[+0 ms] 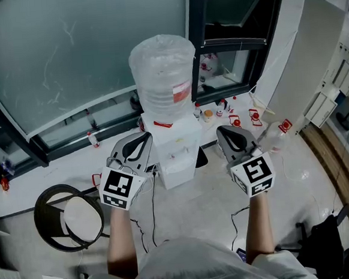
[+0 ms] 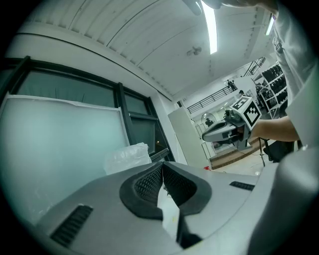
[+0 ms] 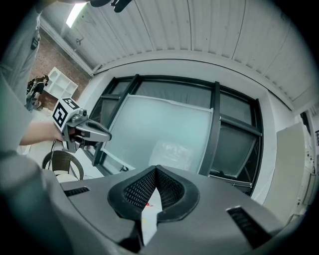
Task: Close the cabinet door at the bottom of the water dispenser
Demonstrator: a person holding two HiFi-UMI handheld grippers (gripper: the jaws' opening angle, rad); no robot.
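Head view: both forearms reach straight ahead toward 12 o'clock, level and roughly parallel, each ending in a marker cube. The left gripper [image 1: 143, 139] lies at 9 o'clock of the water dispenser [image 1: 179, 156] and the right gripper [image 1: 227, 133] at 3 o'clock, both close beside its body but not visibly touching it. The dispenser is a white, boxy, smooth-sided column standing upright, long axis vertical, its front turned toward 6 o'clock. A ribbed, translucent bottle [image 1: 162, 76] wrapped in crinkled plastic sits inverted on top. The cabinet door at the bottom cannot be made out from this steep angle. At 8 o'clock stands a round dark woven chair [image 1: 47, 206] with a pale cushion; frosted glass in a dark-framed window [image 1: 66, 60] fills 11 o'clock.

Left gripper view: the grey shell carries black, dimpled rubber pads; the jaws meet at their tips with nothing held between them. The dispenser's white surface shows through the gap below the tips, the wrapped bottle sits at 10 o'clock and the right gripper at 2 o'clock.

Right gripper view: the same textured pads are pressed together and empty; white surface with a small red mark shows in the gap. The bottle stands at 12 o'clock, the left gripper and chair at 9 o'clock.
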